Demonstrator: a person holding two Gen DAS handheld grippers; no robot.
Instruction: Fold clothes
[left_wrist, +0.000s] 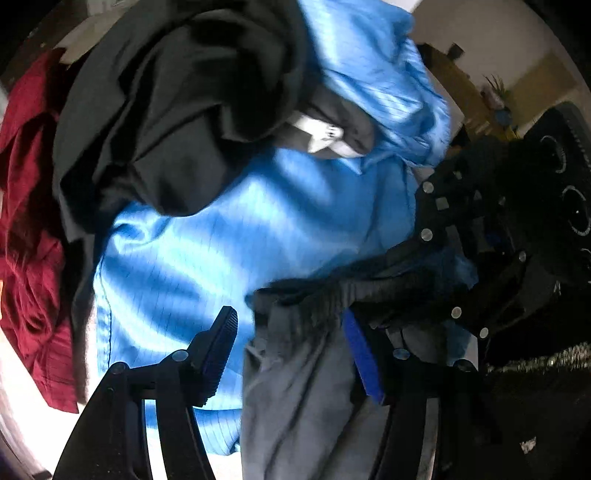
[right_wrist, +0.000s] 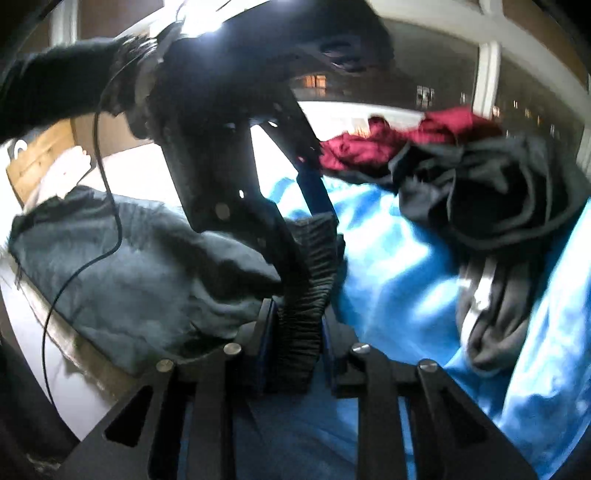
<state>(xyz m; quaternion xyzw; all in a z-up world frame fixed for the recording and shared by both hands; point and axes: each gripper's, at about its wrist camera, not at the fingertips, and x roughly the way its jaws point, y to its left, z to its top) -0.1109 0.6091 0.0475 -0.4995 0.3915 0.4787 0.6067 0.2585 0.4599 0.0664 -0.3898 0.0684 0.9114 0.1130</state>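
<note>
Jaws first: the right gripper (right_wrist: 295, 339) is clenched on the ribbed black waistband (right_wrist: 303, 295) of a grey garment (right_wrist: 129, 266), low in the middle of the right wrist view, with the band bunched up between the pads. The left gripper (left_wrist: 295, 354) stands released. In the left wrist view its jaws gape at the bottom of the frame, the grey cloth (left_wrist: 295, 387) lies between them, and neither pad presses on it.

The garment lies partly on a blue sheet (right_wrist: 399, 258), its body trailing off to the left of the right wrist view across the bed (right_wrist: 140, 166). Both grippers are at the same waistband, close together.

To my eye the step is taking hold of the waistband at two spots so the piece can be lifted and spread flat. For that to go well, the left jaws should close on the band itself, not on the loose grey cloth below it, and well apart from the right grip; otherwise the piece will hang in a bunch. Catch one garment only and leave the blue sheet out of the bite.

A black heap (right_wrist: 487, 192) and a red one (right_wrist: 399, 140) wait at the upper right, clear of this work.
</note>
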